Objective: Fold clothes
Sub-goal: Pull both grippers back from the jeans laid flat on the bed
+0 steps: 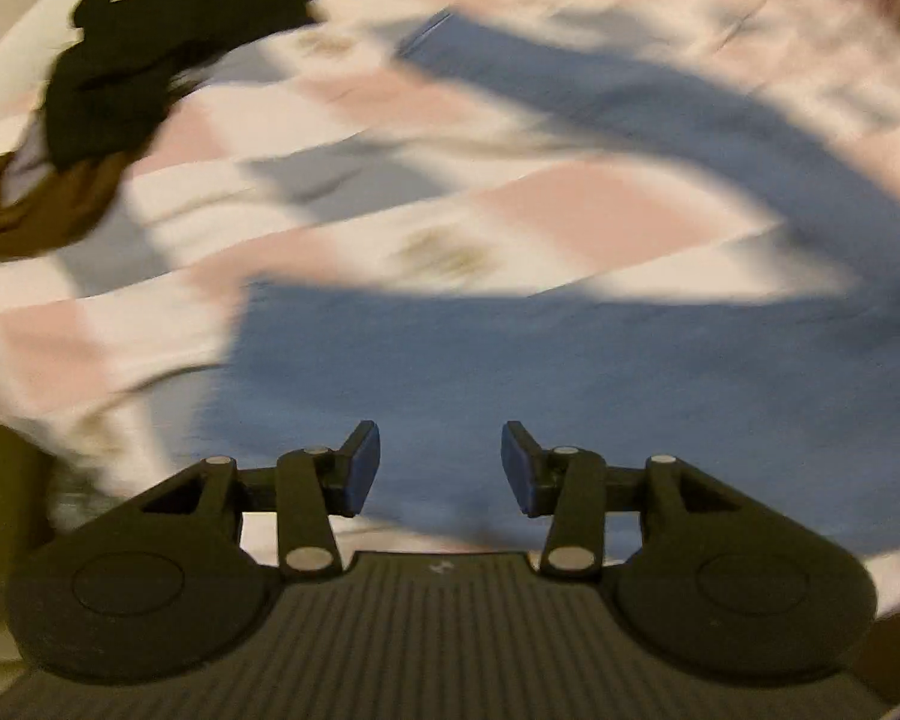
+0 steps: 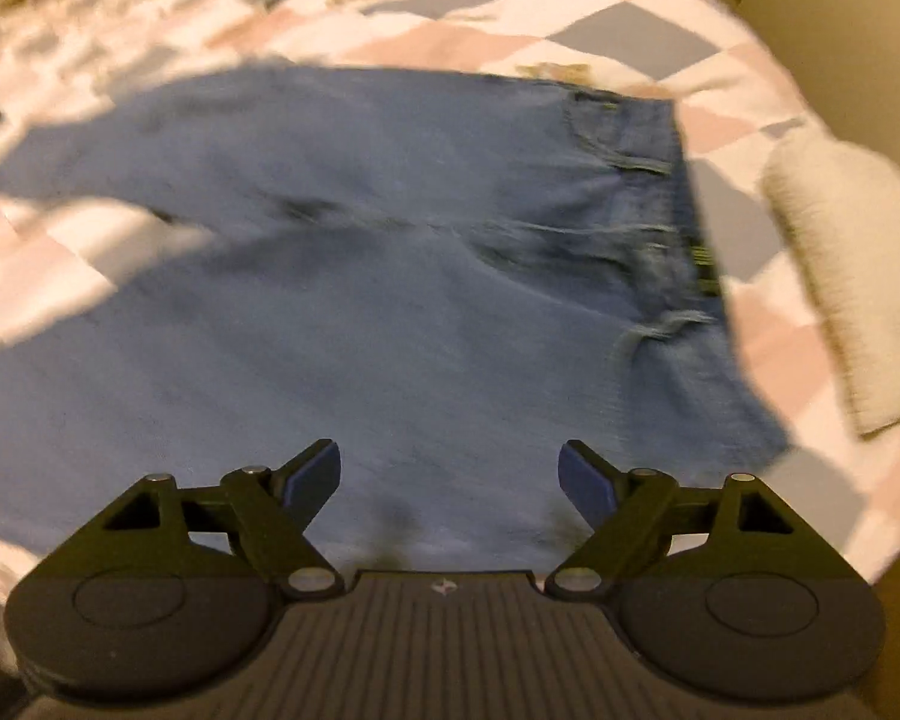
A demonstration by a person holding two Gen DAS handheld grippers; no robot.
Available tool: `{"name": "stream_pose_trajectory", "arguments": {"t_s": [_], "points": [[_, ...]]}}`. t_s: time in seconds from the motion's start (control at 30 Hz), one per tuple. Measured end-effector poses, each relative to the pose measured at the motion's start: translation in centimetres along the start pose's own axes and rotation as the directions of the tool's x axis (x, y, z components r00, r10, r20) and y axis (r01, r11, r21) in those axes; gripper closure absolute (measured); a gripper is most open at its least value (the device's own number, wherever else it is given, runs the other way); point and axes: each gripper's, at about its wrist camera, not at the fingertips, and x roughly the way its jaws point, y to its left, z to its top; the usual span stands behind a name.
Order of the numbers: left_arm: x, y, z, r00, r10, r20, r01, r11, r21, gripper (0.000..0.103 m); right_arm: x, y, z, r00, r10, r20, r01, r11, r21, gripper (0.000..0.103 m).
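Note:
A pair of blue jeans lies spread flat on a checked pink, white and grey bedspread. Its waistband is at the right in the right wrist view. In the left wrist view the two legs fork apart, one curving away to the upper right. My left gripper hovers open just above the near leg, nothing between its blue pads. Over the seat area my right gripper is spread wide open and holds nothing. Both views are motion-blurred.
A heap of black cloth and brown cloth lies at the far left of the bedspread. A folded cream item rests on the bed to the right of the waistband. A pale wall rises beyond the bed's right edge.

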Motion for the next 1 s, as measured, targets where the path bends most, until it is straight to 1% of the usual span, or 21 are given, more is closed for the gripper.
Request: {"name": "stream_pose_trajectory", "arguments": {"t_s": [0.03, 0.1, 0.13, 0.17, 0.2, 0.27, 0.3, 0.4, 0.47, 0.5, 0.57, 0.67, 0.77, 0.9, 1.0], "points": [[-0.9, -1.7, 0.5, 0.999, -0.028, 0.017, 0.028, 1.0, -0.003, 0.061, -0.9, 0.6, 0.0, 0.999, 0.029, 0.014, -0.029, 0.999, 0.024, 0.021], [-2.7, -4.5, 1.4, 0.998, -0.056, 0.033, 0.056, 0.998, -0.004, 0.052, -3.2, 1.7, -0.1, 0.995, 0.081, 0.05, -0.085, 0.993, 0.078, 0.018], [-3.6, -5.6, 1.7, 0.997, -0.066, 0.046, 0.066, 0.998, 0.01, 0.05, -4.4, 2.0, 0.0, 0.992, 0.103, 0.072, -0.111, 0.988, 0.107, 0.017], [-4.6, -6.7, 1.9, 0.995, -0.076, 0.059, 0.075, 0.997, 0.025, 0.047, -5.5, 2.1, -0.1, 0.988, 0.118, 0.096, -0.13, 0.983, 0.129, 0.014], [-5.5, -7.8, 2.1, 0.994, -0.086, 0.071, 0.083, 0.996, 0.04, 0.042, -6.5, 2.1, -0.2, 0.985, 0.125, 0.118, -0.142, 0.979, 0.144, 0.01], [-7.3, -9.5, 2.4, 0.989, -0.091, 0.114, 0.08, 0.992, 0.101, 0.038, -8.9, 2.5, -0.5, 0.981, 0.12, 0.154, -0.144, 0.977, 0.155, 0.009], [-8.2, -10.3, 2.5, 0.986, -0.095, 0.134, 0.077, 0.988, 0.131, 0.038, -9.9, 2.7, -0.9, 0.98, 0.109, 0.166, -0.135, 0.978, 0.156, 0.007], [-10.1, -11.4, 1.7, 0.982, -0.115, 0.152, 0.083, 0.976, 0.202, 0.035, -12.8, 3.6, -2.3, 0.979, 0.064, 0.193, -0.095, 0.983, 0.159, 0.005], [-11.3, -11.6, 1.1, 0.981, -0.122, 0.154, 0.081, 0.966, 0.246, 0.032, -13.9, 4.2, -3.5, 0.981, 0.05, 0.189, -0.084, 0.98, 0.178, 0.004], [-11.7, -11.4, 0.8, 0.982, -0.117, 0.147, 0.077, 0.963, 0.257, 0.029, -14.4, 4.6, -4.1, 0.983, 0.048, 0.18, -0.083, 0.978, 0.193, 0.004], [-12.5, -10.6, 0.3, 0.985, -0.106, 0.134, 0.066, 0.959, 0.274, 0.029, -15.4, 5.6, -5.4, 0.986, 0.047, 0.163, -0.083, 0.971, 0.223, 0.004], [-13.7, -9.1, -0.4, 0.987, -0.088, 0.136, 0.046, 0.958, 0.283, 0.029, -17.0, 7.6, -7.3, 0.982, 0.041, 0.184, -0.084, 0.97, 0.23, 0.004], [-15.1, -7.1, -1.0, 0.983, -0.093, 0.155, 0.044, 0.955, 0.294, 0.024, -18.6, 10.0, -9.3, 0.979, 0.01, 0.205, -0.056, 0.974, 0.218, 0.003], [-16.5, -4.9, -2.0, 0.978, -0.092, 0.189, 0.028, 0.948, 0.319, 0.024, -19.7, 12.6, -11.5, 0.976, -0.032, 0.213, -0.013, 0.979, 0.203, 0.003], [-17.3, -3.1, -2.7, 0.974, -0.108, 0.198, 0.038, 0.944, 0.328, 0.023, -20.4, 13.8, -12.8, 0.974, -0.052, 0.222, 0.003, 0.976, 0.217, 0.003]]}}
